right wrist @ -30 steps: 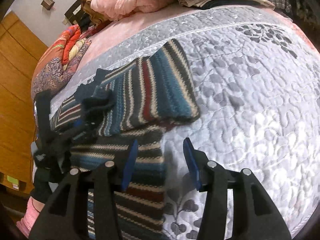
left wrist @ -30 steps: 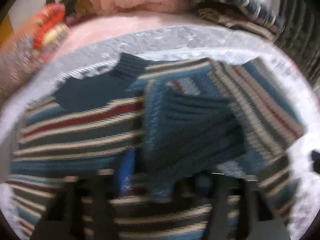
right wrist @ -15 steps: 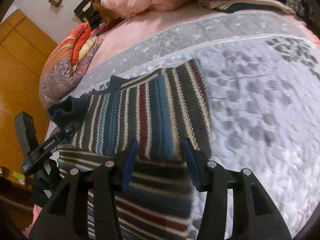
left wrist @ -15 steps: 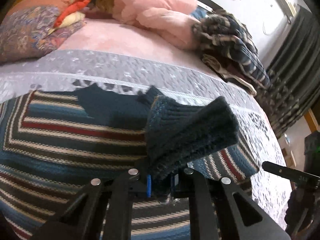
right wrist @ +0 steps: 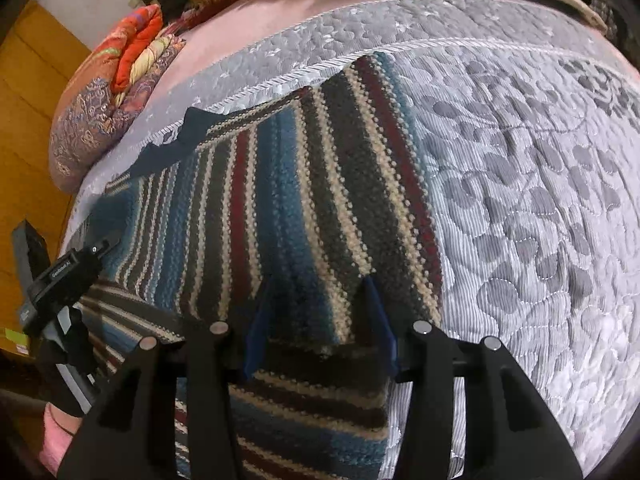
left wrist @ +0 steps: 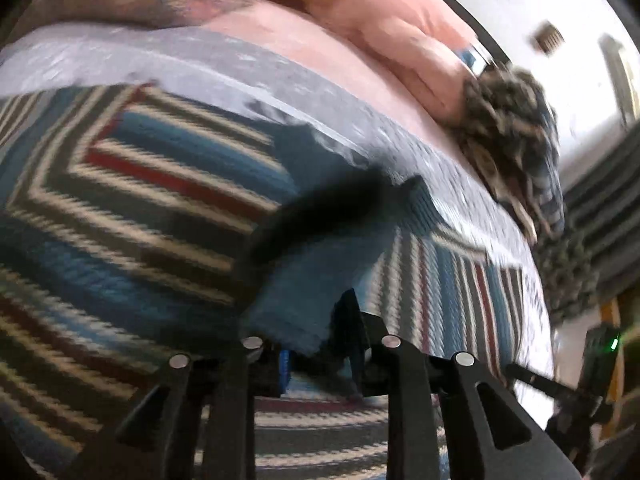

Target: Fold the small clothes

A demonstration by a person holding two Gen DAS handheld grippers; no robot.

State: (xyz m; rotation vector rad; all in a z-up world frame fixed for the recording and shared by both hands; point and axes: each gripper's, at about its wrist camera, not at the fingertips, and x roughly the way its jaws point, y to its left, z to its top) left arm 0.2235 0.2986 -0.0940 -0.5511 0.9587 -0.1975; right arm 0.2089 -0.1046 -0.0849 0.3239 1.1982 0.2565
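A striped knit sweater (right wrist: 304, 200) in blue, dark grey, cream and red lies on the grey quilted bedspread (right wrist: 540, 200). Its right side is folded over the body. My right gripper (right wrist: 318, 320) is open, low over the lower edge of that fold, with nothing between its fingers. In the blurred left wrist view the sweater (left wrist: 140, 200) fills the frame. The plain blue sleeve cuff (left wrist: 304, 292) lies across the body, its end between the fingers of my left gripper (left wrist: 318, 354), whose jaws stand partly apart. The left gripper (right wrist: 60, 280) also shows at the sweater's left edge.
A pink duvet (left wrist: 400, 36) and a pile of dark striped clothes (left wrist: 516, 136) lie at the head of the bed. A patterned orange and purple quilt roll (right wrist: 108, 100) sits at the far left beside a wooden wall (right wrist: 36, 80). Bare bedspread spreads to the sweater's right.
The left gripper carried the sleeve cuff across the sweater's body, and its jaws have widened from the shut grip. The right gripper moved forward, open, onto the folded side.
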